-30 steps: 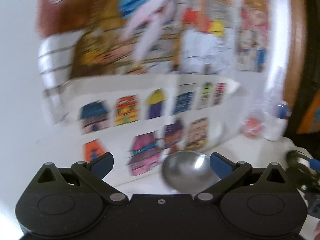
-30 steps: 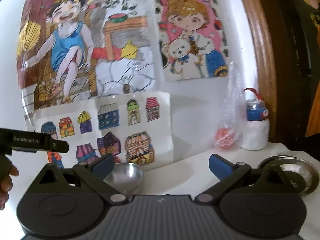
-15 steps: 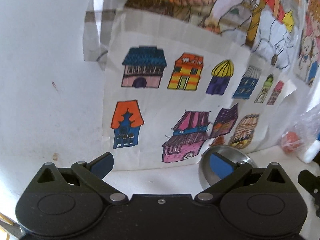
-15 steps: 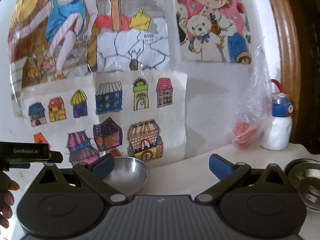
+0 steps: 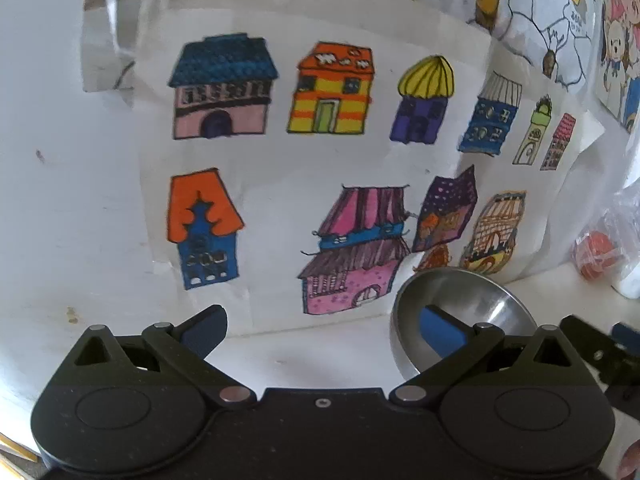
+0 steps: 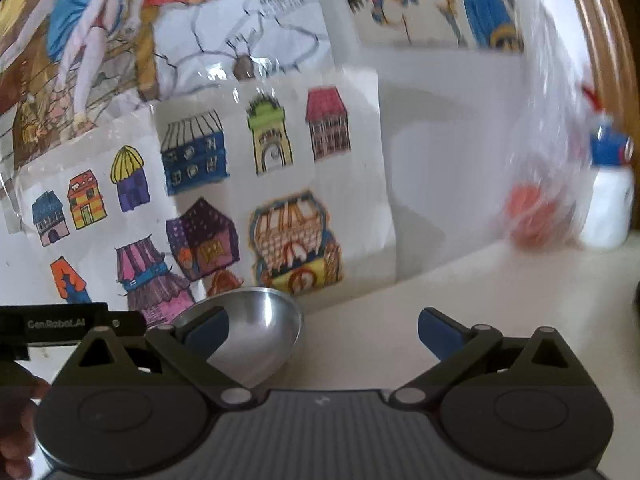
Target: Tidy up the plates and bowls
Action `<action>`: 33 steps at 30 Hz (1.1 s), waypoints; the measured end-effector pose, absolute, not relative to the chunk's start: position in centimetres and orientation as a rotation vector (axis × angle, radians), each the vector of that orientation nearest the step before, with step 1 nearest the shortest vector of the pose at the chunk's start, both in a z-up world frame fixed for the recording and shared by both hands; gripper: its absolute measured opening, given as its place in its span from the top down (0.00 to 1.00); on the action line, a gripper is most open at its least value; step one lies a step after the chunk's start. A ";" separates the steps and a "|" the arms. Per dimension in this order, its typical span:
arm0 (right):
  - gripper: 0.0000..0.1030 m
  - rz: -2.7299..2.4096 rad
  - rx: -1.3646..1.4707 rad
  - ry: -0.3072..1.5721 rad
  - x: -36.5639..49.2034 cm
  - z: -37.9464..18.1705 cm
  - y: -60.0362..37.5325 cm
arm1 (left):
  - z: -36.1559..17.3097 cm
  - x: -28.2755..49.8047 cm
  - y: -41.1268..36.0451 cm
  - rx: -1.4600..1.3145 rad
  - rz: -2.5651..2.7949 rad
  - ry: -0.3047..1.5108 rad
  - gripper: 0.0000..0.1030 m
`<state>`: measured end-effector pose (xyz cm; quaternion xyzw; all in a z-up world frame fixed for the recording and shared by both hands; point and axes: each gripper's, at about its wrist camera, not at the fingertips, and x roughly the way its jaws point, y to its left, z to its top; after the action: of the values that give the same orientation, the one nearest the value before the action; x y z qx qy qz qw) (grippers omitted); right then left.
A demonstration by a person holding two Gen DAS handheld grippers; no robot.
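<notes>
Since the earlier frames both cameras have advanced toward the wall, and the steel bowl (image 5: 460,300) has shifted from the centre of the left wrist view to behind the left gripper's (image 5: 324,332) right blue pad. The left gripper is spread wide with nothing between its pads. The right gripper (image 6: 322,332) is equally wide and holds nothing; its left pad overlaps the bowl in the right wrist view, but contact cannot be confirmed.

Legible writing: "GenRobot.AI" on the black housing of the left tool (image 6: 56,324) at the left edge of the right wrist view.

The bowl stands on the white tabletop (image 6: 460,300), close to the wall, below a sheet of coloured house drawings (image 5: 320,140). Larger figure drawings (image 6: 120,20) hang above it. To the right, blurred: a clear plastic bag with an orange object (image 6: 532,220), and a white bottle with a blue cap (image 6: 608,200).
</notes>
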<state>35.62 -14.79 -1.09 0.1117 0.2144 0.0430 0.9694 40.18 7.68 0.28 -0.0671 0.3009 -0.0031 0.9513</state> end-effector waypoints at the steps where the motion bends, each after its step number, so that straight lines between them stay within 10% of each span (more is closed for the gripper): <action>1: 0.00 0.099 0.240 0.443 35.7 -1.2 -14.8 | 0.2 40.4 7.4 -0.136 -0.008 0.614 0.01; 20: 0.01 0.155 0.272 0.525 37.1 -1.9 -14.3 | -1.7 43.2 4.9 -0.107 -0.031 0.703 0.01; 33: 0.25 0.213 0.343 0.592 37.8 -2.4 -14.2 | -1.9 44.3 4.5 -0.110 -0.065 0.766 0.07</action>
<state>37.76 -14.22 -2.42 0.1676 0.2898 0.1043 0.9365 44.33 4.47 -1.85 -0.0537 0.3734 -0.0316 0.9256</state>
